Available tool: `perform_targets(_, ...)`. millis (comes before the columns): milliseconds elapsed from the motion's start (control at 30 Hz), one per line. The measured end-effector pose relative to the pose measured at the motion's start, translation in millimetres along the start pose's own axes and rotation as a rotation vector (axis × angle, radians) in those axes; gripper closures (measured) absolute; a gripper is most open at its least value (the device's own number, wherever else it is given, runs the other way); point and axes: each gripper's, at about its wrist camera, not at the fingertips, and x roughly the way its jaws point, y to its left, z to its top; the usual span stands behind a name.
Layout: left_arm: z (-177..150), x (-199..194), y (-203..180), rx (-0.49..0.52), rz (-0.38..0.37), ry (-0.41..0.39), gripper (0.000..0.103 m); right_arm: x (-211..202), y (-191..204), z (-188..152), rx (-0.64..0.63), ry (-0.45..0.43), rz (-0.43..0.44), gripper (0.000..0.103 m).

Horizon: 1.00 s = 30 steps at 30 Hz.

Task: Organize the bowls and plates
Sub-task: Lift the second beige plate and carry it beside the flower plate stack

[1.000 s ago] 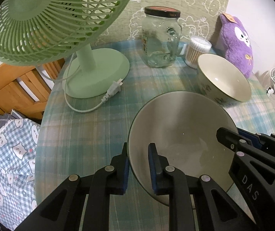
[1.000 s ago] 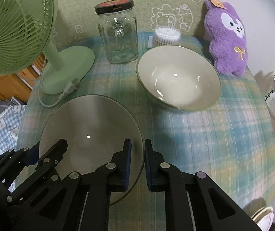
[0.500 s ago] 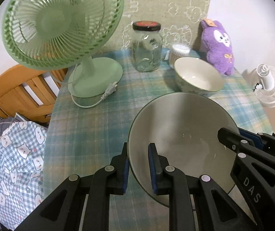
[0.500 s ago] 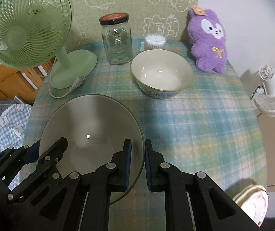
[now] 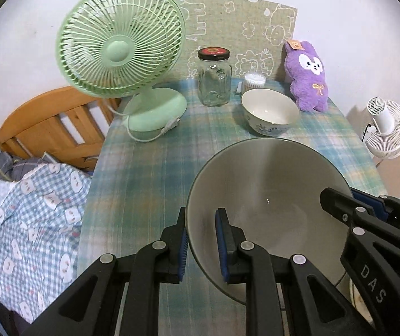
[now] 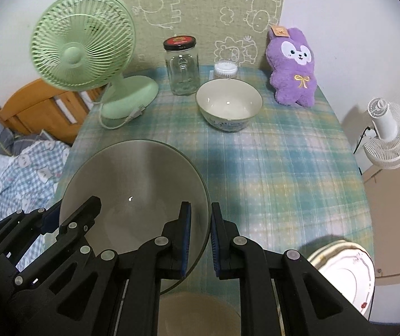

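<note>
Left wrist view: left gripper (image 5: 201, 240) and right gripper (image 6: 200, 240) both clamp the large grey round bowl (image 5: 267, 196) by opposite rims, probably clear of the plaid-covered table (image 6: 284, 173).

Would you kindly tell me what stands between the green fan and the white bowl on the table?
A glass jar with a dark lid, seen in both wrist views.

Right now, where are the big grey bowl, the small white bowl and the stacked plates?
big grey bowl (image 5: 267, 184): left wrist view, inner wall.
small white bowl (image 6: 229, 103): right wrist view, inside bottom.
stacked plates (image 6: 342, 277): right wrist view, top plate's face.
</note>
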Motion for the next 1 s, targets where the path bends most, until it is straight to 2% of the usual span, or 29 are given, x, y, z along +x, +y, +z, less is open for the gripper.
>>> perform_targets(200, -20.4, -27.2, -16.1, -0.014, 0.017, -0.01, 0.088, -26.8, -11.3, -22.1, -0.016, -0.007, 0.024, 0.087)
perform_targets(500, -55.4, -47.0, -34.0, -0.016, 0.033, 0.004, 0.088, -47.6, -30.0, -61.3, -0.026, 0.021, 0.059, 0.087)
perform_targets(733, -83.0, -39.7, -39.7, -0.027, 0.042, 0.045, 0.088, -38.8, -34.1, -97.6, -0.042, 0.082, 0.069, 0.087)
perform_targets(1000, -110.8, -18.9, -42.6, -0.03, 0.031, 0.114, 0.088, -15.7, -33.7, -122.9, -0.055, 0.155, 0.062, 0.087)
